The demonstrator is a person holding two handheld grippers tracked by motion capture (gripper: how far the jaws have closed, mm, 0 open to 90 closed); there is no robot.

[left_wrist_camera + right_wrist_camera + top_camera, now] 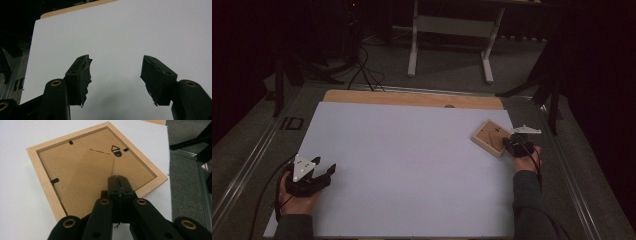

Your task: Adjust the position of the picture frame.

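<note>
A wooden picture frame (490, 137) lies face down on the white worktop (407, 165), at the right side of the high view, near the worktop's right edge. Its brown back board faces up. In the right claw view, the frame (75, 167) sits in the middle and upper part of the picture, turned like a diamond. Inside the wooden rim lies the brown board, held in by small black clips (55, 180). A little metal hanger (116, 151) sits near the upper right side of the board.

The right claw (513, 145) is at the right of the high view, just beside the frame's lower right edge. In its own view, the right claw (119, 185) has its two black jaws pressed tight together. The tips sit over the lower edge of the frame. I cannot tell if they touch it, and nothing is held between them.

The left claw (325, 167) rests at the lower left of the high view, well apart from the frame. In its own view the left claw (115, 75) stands wide, with bare white worktop between the jaws.
</note>
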